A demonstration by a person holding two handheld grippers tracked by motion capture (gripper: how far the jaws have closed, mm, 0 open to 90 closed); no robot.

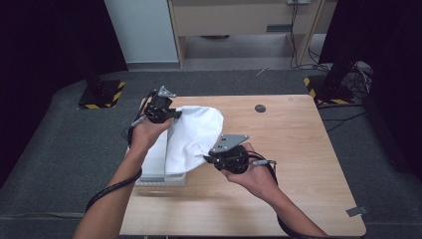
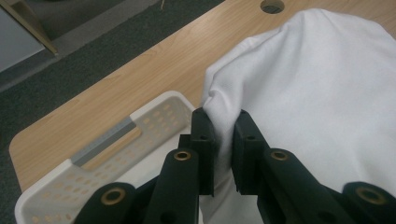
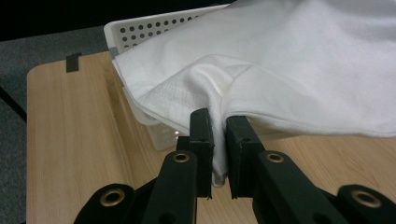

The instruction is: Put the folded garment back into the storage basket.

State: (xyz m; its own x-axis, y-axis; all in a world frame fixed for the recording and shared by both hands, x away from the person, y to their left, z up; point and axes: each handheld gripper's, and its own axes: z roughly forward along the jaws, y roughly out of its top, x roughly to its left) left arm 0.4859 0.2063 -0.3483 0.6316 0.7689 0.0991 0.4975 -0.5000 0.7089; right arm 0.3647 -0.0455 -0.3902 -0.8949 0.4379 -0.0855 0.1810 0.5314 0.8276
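A white cloth [image 1: 191,132] hangs stretched between both grippers, over a white perforated basket [image 1: 159,180] at the table's left edge. My left gripper [image 1: 166,115] is shut on the cloth's far corner; in the left gripper view its black jaws pinch a fold of the cloth [image 2: 308,88] above the basket [image 2: 159,114]. My right gripper [image 1: 211,158] is shut on the near hemmed edge; the right gripper view has cloth [image 3: 280,60] squeezed between its jaws, with the basket [image 3: 154,28] behind and beneath it.
The wooden table [image 1: 298,149] has open surface to the right and front. A round cable hole [image 1: 260,108] sits near its far edge. A grey tape piece [image 1: 356,211] lies at the front right corner. Stand bases [image 1: 102,94] rest on the floor behind.
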